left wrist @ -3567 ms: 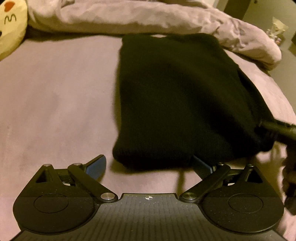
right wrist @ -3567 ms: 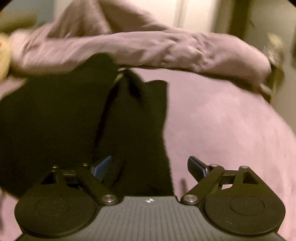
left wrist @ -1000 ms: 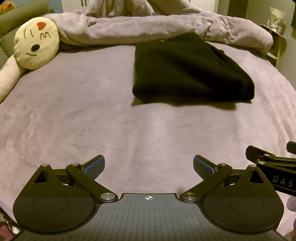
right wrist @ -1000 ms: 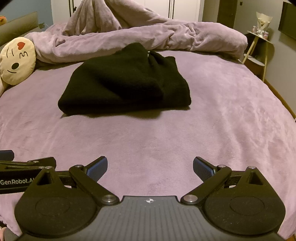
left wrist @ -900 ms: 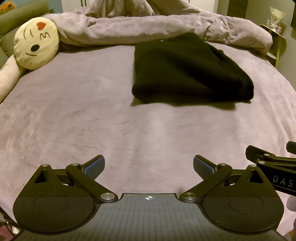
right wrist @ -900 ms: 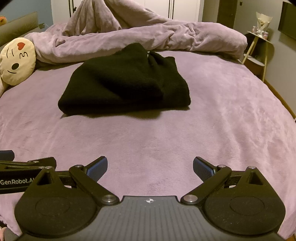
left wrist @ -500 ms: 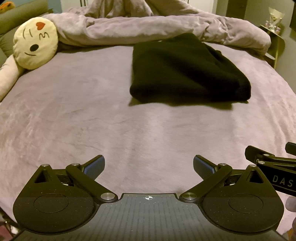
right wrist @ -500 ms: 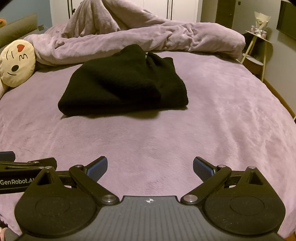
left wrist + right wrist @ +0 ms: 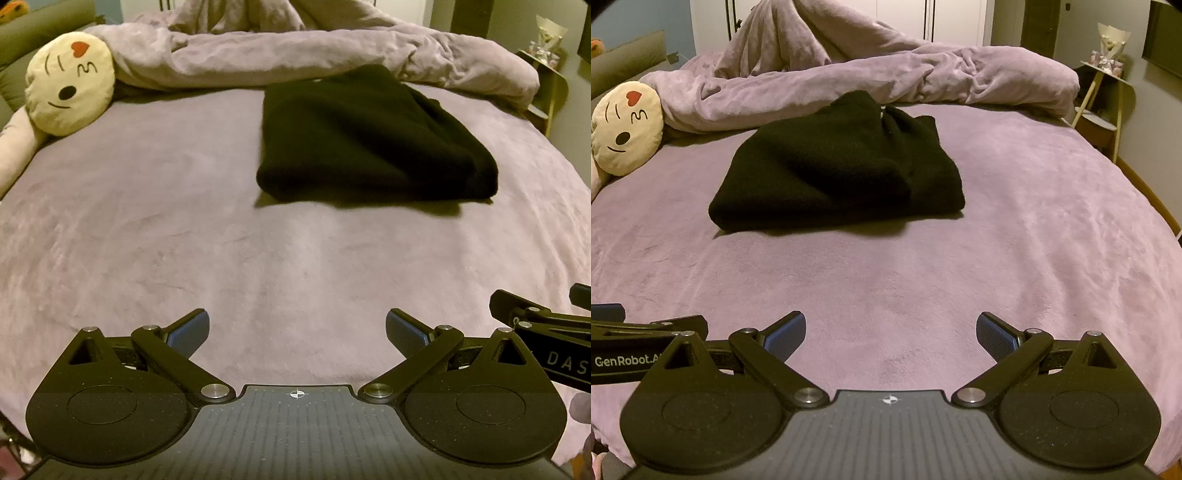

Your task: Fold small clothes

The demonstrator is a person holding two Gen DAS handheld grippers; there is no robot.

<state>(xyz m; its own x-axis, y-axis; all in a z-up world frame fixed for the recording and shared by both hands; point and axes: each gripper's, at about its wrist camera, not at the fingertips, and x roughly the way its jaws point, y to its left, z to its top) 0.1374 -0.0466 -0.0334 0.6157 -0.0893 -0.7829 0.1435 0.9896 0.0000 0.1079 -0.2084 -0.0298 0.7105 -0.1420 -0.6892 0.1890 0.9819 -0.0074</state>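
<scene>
Lying folded toward the bed's [image 9: 1052, 236] far edge, against the duvet [image 9: 886, 79], the sweater [image 9: 834, 173] looks finished. Left gripper [image 9: 295, 330] and right gripper [image 9: 890, 332] hover near the near edge, jaws spread, empty. Another grab could undo that loose right-hand flap.

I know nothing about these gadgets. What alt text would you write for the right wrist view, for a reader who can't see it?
A folded black knit garment lies on a mauve plush bed, beyond the open, empty right gripper. Behind it are a rumpled mauve duvet and, at left, a round cream winking-face cushion; the left gripper pokes in at lower left.
</scene>
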